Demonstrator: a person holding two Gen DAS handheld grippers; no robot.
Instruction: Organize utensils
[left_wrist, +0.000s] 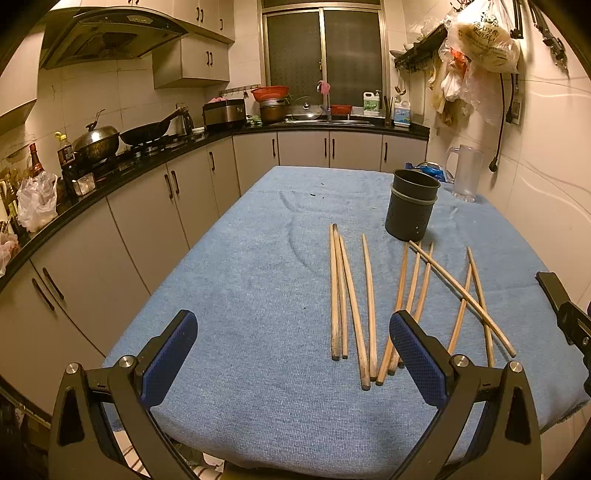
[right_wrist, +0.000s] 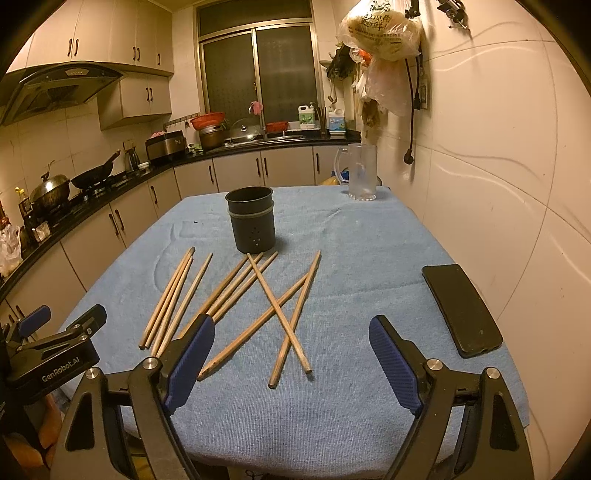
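Note:
Several wooden chopsticks (left_wrist: 369, 306) lie loose on the blue table cloth (left_wrist: 240, 295), some crossed over each other; they also show in the right wrist view (right_wrist: 236, 295). A dark round utensil holder (left_wrist: 412, 205) stands upright and empty just beyond them, also in the right wrist view (right_wrist: 253, 219). My left gripper (left_wrist: 293, 345) is open and empty over the near table edge, left of the chopstick ends. My right gripper (right_wrist: 291, 350) is open and empty above the near ends of the crossed chopsticks. The left gripper shows in the right wrist view (right_wrist: 62, 325).
A black phone (right_wrist: 461, 308) lies on the cloth near the right wall. A clear plastic jug (right_wrist: 360, 171) stands at the far right corner. Kitchen cabinets and a counter with pans run along the left. The wall is close on the right.

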